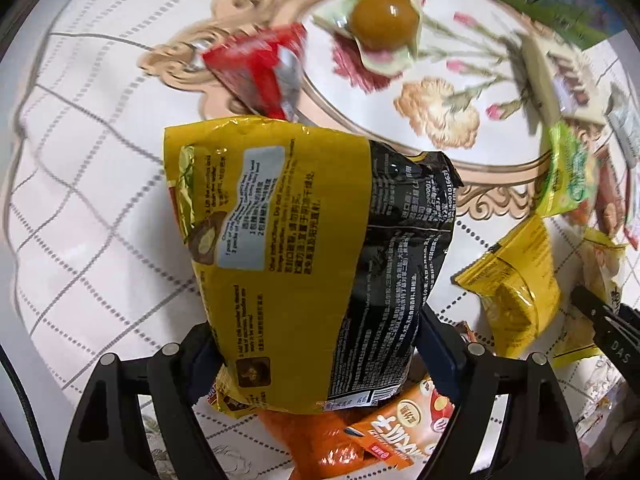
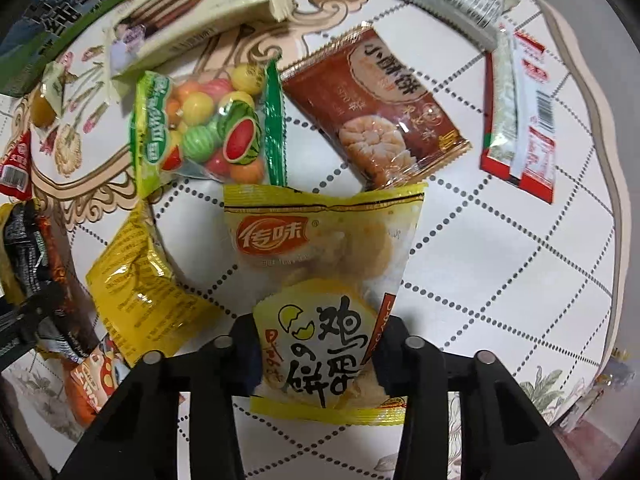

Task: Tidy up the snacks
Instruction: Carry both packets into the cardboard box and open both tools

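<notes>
The left gripper (image 1: 316,348) is clamped on the lower end of a yellow-black noodle pack (image 1: 304,248), held above the table (image 1: 80,200). The right gripper (image 2: 316,356) grips an egg-biscuit bag (image 2: 324,280) by its bottom. Risk: both packs are held near one edge, so a fast swing may let the slick film slip out, or crush the biscuits.
</notes>
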Motion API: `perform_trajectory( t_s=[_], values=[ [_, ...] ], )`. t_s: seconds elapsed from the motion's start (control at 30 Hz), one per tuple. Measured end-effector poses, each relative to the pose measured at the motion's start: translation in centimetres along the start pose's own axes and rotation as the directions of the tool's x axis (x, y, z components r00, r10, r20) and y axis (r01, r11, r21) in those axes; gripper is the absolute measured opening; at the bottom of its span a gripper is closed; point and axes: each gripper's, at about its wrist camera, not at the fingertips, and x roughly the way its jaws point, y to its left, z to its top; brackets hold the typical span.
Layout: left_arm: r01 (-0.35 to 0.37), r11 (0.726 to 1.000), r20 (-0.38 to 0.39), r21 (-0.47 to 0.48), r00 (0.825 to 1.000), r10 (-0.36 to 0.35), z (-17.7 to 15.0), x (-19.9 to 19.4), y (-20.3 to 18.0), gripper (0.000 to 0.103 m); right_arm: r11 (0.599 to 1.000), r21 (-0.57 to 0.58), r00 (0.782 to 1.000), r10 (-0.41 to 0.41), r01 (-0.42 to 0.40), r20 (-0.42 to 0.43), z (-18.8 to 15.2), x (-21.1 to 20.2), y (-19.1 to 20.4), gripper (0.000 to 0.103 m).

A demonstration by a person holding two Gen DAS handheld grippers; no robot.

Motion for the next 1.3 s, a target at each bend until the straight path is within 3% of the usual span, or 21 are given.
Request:
perform_trajectory(
  t_s=[0.2, 0.3, 0.43, 0.53, 0.6, 0.7, 0.8, 0.87, 0.97, 1.07, 1.17, 1.3],
  values=[
    [0.016, 1.0, 0.054, -0.006, 0.998, -0.015, -1.1, -5.8, 0.7, 0.083, 0.998, 0.025, 0.996, 0.053, -0.055, 0.075, -1.5, -3.4, -0.4, 0.041],
    [0.052, 0.998, 0.07, -0.031, 0.996, -0.05, -1.7, -7.6, 2.4, 0.081, 0.995, 0.014, 0.99, 0.093, -0.095, 0.11, -1.5, -5.5, 0.1, 0.041],
    [0.11, 0.992, 0.096, -0.059, 0.99, -0.104, -2.1, -11.1, 1.8, 0.078, 0.988, -0.028, 0.977, 0.154, -0.152, 0.149, -1.1, -9.2, -0.1, 0.041],
    [0.081, 0.995, 0.131, -0.051, 0.989, -0.073, -1.6, -12.9, 0.5, 0.078, 0.982, -0.078, 0.968, 0.183, -0.171, 0.174, -0.8, -12.7, -0.5, 0.041],
    [0.06, 0.995, 0.123, -0.074, 0.991, -0.05, -1.9, -13.1, 0.5, 0.078, 0.978, -0.11, 0.964, 0.197, -0.18, 0.18, -0.2, -14.8, 0.1, 0.041],
    [0.122, 0.984, 0.089, -0.133, 0.99, -0.111, -2.3, -12.9, 0.2, 0.078, 0.963, -0.147, 0.954, 0.248, -0.225, 0.169, 1.7, -16.6, 0.9, 0.041],
    [0.137, 0.982, 0.142, -0.132, 0.983, -0.118, -2.4, -16.9, 0.0, 0.078, 0.951, -0.192, 0.938, 0.279, -0.241, 0.207, 3.3, -20.0, 1.0, 0.041],
    [0.185, 0.975, 0.182, -0.127, 0.97, -0.16, -2.5, -19.6, -1.3, 0.078, 0.941, -0.218, 0.926, 0.305, -0.257, 0.225, 4.7, -21.6, 1.6, 0.041],
    [0.259, 0.959, 0.215, -0.12, 0.949, -0.229, 1.0, -22.4, -2.8, 0.078, 0.926, -0.261, 0.904, 0.34, -0.273, 0.259, 7.3, -24.7, 2.2, 0.041],
    [0.285, 0.952, 0.259, -0.108, 0.933, -0.25, 5.9, -24.0, -4.9, 0.078, 0.917, -0.294, 0.885, 0.357, -0.27, 0.3, 10.7, -27.1, 3.0, 0.041],
    [0.26, 0.96, 0.297, -0.1, 0.929, -0.22, 11.4, -25.3, -6.4, 0.078, 0.916, -0.31, 0.876, 0.353, -0.254, 0.328, 15.1, -28.3, 3.9, 0.041],
    [0.231, 0.967, 0.278, -0.109, 0.941, -0.193, 18.7, -24.6, -7.0, 0.078, 0.921, -0.32, 0.887, 0.327, -0.222, 0.325, 21.6, -26.9, 5.9, 0.041]
  ],
)
